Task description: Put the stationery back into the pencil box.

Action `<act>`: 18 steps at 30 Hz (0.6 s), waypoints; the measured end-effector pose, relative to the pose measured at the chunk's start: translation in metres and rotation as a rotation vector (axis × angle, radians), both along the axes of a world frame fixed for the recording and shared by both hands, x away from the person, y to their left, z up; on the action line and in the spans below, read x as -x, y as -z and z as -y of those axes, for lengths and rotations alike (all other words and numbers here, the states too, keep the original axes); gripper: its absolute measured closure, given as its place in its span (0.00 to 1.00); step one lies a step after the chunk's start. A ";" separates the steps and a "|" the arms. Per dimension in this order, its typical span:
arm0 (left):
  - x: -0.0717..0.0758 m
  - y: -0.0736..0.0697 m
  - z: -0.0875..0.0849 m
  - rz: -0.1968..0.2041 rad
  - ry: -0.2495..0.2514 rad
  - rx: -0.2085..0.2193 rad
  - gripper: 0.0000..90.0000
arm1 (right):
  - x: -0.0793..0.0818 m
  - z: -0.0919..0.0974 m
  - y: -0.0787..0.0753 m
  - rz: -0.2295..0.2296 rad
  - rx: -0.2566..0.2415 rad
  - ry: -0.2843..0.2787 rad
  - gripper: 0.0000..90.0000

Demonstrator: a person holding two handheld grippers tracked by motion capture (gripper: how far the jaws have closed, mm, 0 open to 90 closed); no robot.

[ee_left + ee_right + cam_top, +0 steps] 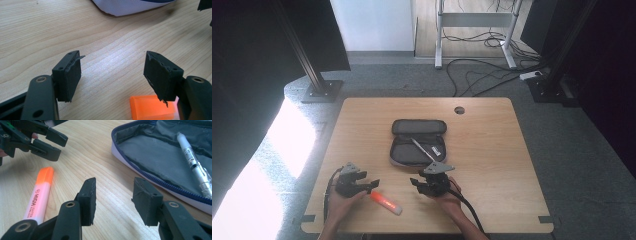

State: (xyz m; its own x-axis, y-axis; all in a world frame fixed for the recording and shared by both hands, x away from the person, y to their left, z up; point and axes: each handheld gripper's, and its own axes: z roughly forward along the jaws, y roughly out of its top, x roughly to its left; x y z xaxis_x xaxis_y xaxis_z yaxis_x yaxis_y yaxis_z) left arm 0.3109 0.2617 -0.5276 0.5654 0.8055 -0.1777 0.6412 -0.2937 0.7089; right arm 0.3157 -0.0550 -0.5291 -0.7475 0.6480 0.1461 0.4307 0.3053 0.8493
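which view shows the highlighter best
The right gripper view: the highlighter lies nearly whole on the table, orange cap and printed lettering readable. The high view shows it small between the two hands, whole but without detail. The left gripper view catches just its orange cap end beside that gripper's jaw.

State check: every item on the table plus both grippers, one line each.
pencil case: unzipped, lying open flat
pen: lying inside the open case
highlighter: capped, lying on the table, not gripped
left gripper: open, nothing between its jaws, beside the highlighter's orange cap
right gripper: open, holding nothing
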 end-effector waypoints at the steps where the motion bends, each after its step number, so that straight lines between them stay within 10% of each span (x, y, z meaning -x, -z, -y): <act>1: 0.000 0.000 0.000 0.000 0.000 0.000 0.34 | 0.001 0.000 0.000 -0.001 -0.001 -0.002 0.59; 18: 0.000 -0.001 -0.001 0.003 -0.001 0.003 0.34 | 0.019 -0.023 0.007 -0.031 -0.003 -0.079 0.58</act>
State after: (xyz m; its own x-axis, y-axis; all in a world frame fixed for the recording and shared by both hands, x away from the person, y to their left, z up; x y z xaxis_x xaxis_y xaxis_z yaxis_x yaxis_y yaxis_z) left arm 0.3110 0.2628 -0.5265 0.5650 0.8055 -0.1789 0.6397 -0.2907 0.7115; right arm 0.2964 -0.0318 -0.5362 -0.7913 0.5868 0.1716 0.4313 0.3368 0.8370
